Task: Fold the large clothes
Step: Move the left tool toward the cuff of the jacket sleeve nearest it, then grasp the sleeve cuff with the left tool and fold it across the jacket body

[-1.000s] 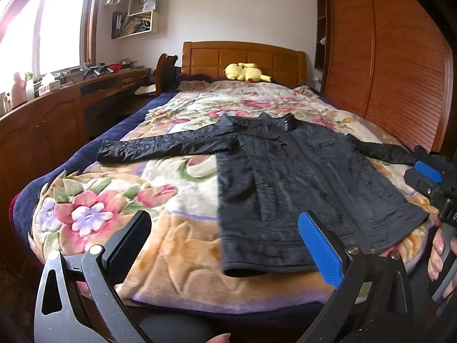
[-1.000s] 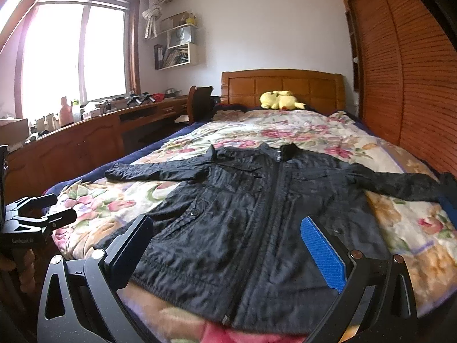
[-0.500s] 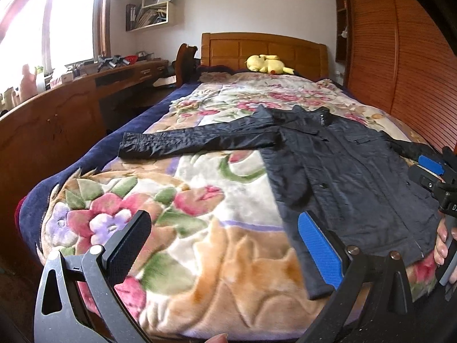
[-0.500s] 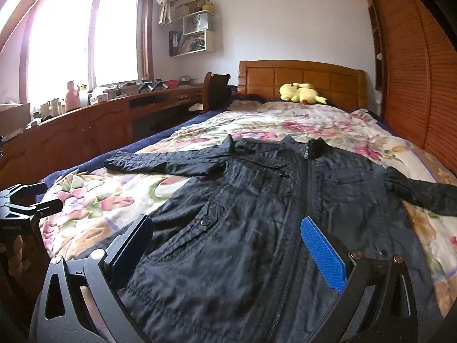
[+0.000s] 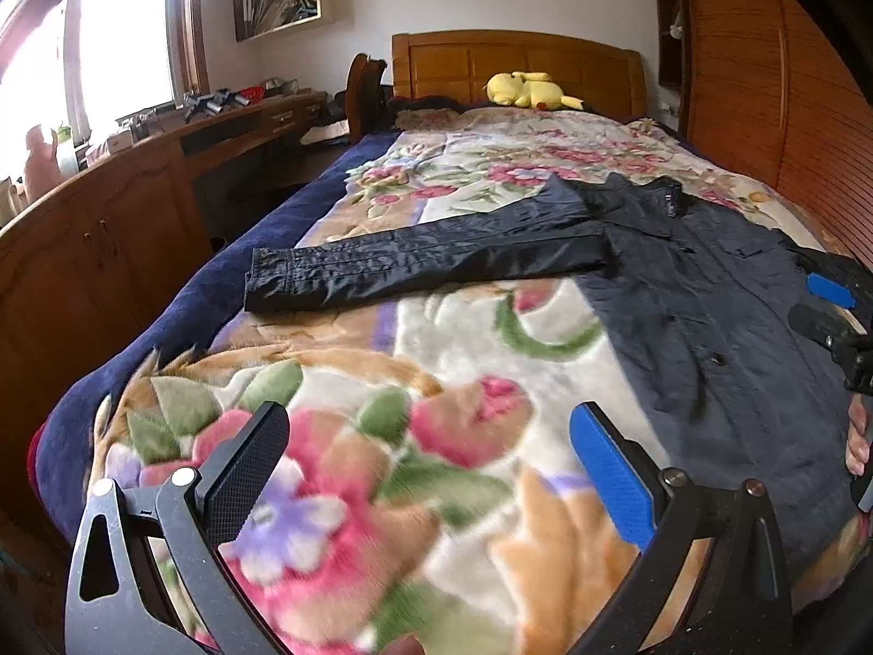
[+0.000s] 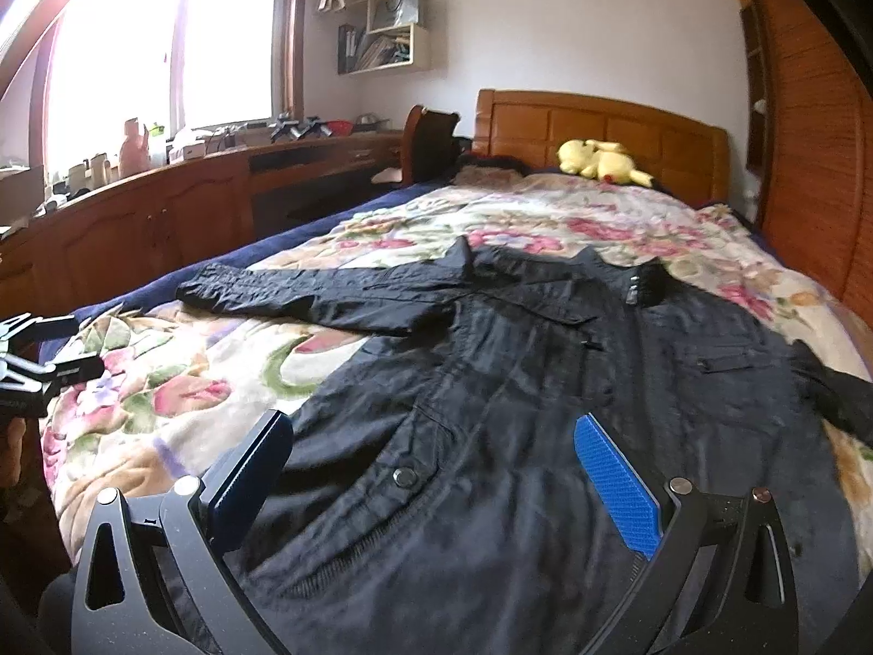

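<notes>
Your left gripper (image 5: 428,456) hangs with jaws apart over the floral plush blanket (image 5: 349,382); the black zip-front nylon jacket (image 5: 709,295) lies spread flat ahead and to its right. Your right gripper (image 6: 434,464), jaws also apart, hovers directly above the jacket's hem, gripping nothing.

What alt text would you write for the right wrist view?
A black jacket lies spread flat on a floral blanket, one sleeve stretched toward the desk side. The open right gripper hovers over its lower front; a yellow plush toy rests near the headboard.
</notes>
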A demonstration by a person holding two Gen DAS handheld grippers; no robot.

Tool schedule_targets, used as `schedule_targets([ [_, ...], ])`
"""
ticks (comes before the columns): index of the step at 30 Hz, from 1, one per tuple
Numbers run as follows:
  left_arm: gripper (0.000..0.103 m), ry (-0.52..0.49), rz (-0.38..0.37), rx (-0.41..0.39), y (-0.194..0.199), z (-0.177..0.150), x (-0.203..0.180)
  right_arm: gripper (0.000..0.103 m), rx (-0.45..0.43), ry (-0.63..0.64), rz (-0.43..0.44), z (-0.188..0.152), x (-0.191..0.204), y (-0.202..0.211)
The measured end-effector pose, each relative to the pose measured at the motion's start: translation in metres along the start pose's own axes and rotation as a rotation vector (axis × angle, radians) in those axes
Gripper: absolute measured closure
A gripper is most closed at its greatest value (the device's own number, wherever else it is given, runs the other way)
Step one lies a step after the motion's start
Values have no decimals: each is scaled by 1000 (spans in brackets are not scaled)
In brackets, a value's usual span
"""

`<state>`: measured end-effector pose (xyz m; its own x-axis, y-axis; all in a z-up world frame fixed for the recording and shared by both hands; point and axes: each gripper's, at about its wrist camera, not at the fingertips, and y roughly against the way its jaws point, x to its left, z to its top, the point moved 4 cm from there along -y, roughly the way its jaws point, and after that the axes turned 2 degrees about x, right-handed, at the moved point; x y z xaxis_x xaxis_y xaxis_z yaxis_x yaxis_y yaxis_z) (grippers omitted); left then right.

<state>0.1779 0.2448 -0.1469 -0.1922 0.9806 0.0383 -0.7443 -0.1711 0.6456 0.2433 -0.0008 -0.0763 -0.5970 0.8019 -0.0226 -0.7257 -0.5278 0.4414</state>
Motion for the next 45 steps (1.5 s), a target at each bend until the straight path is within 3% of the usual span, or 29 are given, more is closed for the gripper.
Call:
schedule_targets([
  [8, 0, -26, 55, 42, -49, 29, 33, 0, 135, -9, 63, -21, 3, -41],
  [15, 0, 11, 60, 66, -84, 58, 61, 0, 140, -55, 77, -20, -4, -40],
  [23, 0, 111, 78, 158, -130, 76, 105, 0, 130, -40, 73, -20, -2, -47],
  [31, 0, 141, 64, 164, -154, 89, 122, 0, 134, -35, 74, -21, -1, -49],
  [35, 13, 181, 41, 185, -169, 86, 128, 0, 134, -35, 74, -21, -1, -50],
  [40, 38, 258, 52, 184, -179, 82, 145, 0, 135, -36, 74, -21, -1, -49],
  [45, 40, 304, 76, 163, -183, 83, 158, 0, 135, -36, 74, -21, 0, -50],
])
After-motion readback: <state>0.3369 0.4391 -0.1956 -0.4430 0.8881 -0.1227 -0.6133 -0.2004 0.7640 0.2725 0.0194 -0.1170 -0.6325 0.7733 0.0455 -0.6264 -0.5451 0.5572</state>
